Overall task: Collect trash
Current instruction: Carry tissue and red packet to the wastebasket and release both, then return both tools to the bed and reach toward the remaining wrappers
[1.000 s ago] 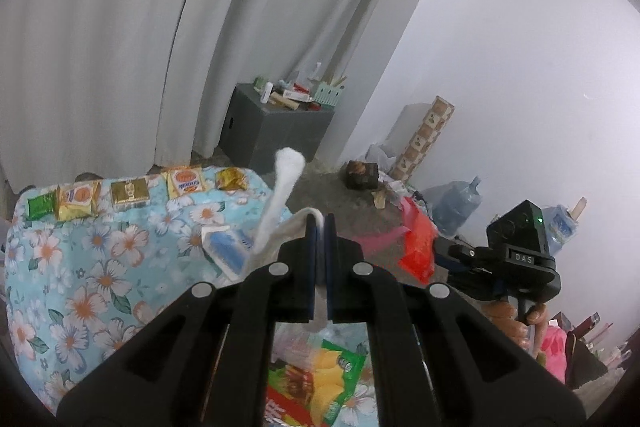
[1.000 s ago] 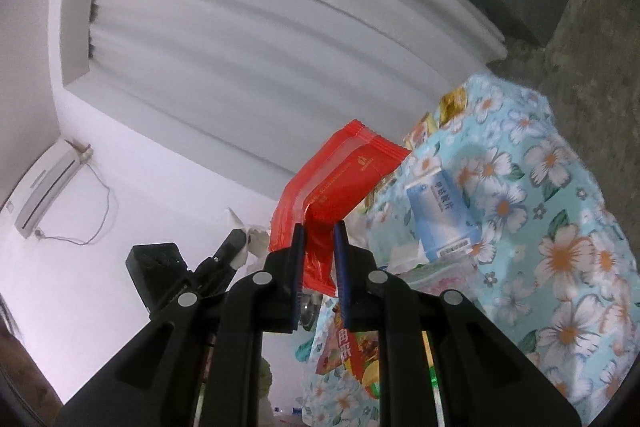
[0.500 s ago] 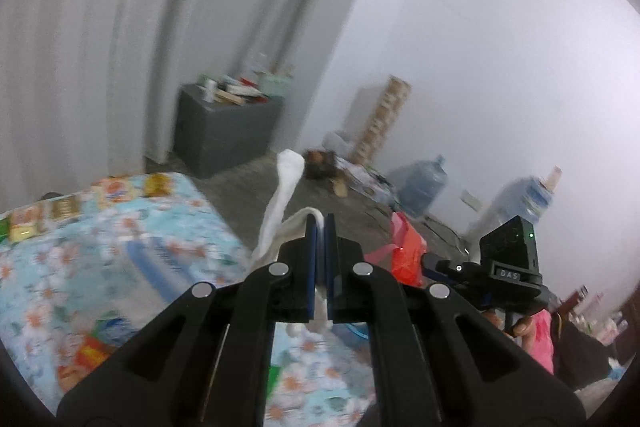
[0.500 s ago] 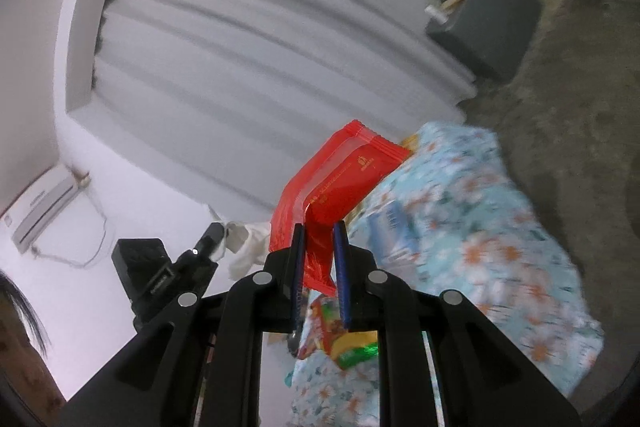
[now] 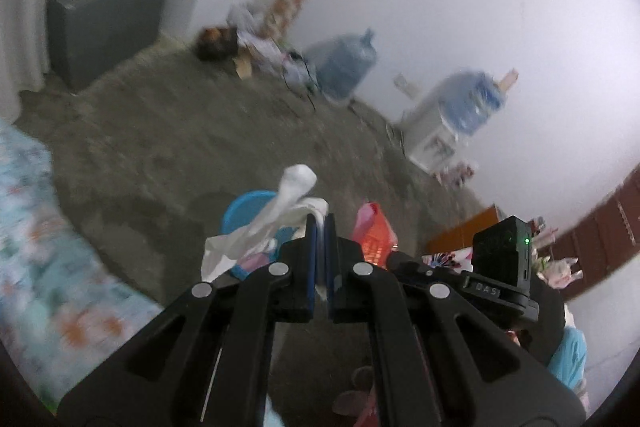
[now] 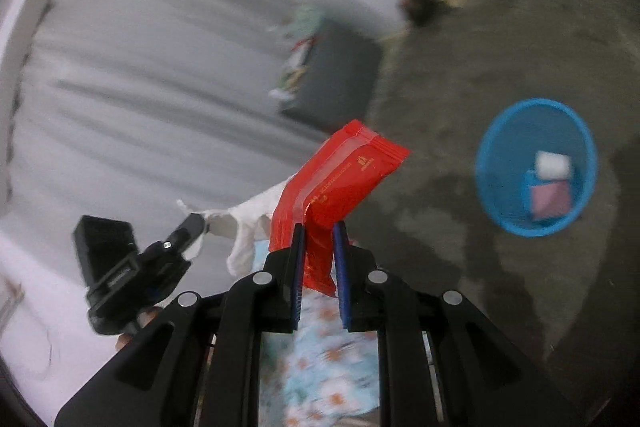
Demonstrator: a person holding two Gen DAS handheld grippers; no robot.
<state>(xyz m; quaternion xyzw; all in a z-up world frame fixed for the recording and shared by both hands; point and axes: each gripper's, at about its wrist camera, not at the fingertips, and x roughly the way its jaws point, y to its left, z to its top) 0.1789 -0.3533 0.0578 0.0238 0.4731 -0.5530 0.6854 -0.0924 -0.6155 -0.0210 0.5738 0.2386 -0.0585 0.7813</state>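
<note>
Red wrapper (image 6: 340, 179), crumpled white tissue (image 5: 280, 215), both pinched.

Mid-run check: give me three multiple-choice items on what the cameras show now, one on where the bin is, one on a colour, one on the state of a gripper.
1. Where does the round blue plastic basket stand?
A. on the grey floor
B. on the floral cloth
C. on the grey cabinet

2. What colour is the foil snack wrapper in the right gripper?
A. green
B. red
C. yellow

3. What state is the left gripper in?
A. open and empty
B. shut on a crumpled white tissue
C. shut on a bottle

Answers:
1 A: in the right wrist view the basket sits on bare floor, apart from the cloth.
2 B: the wrapper sticking up from the fingers is plainly red.
3 B: the fingers are pressed together, with the tissue sticking out from between them.
</note>
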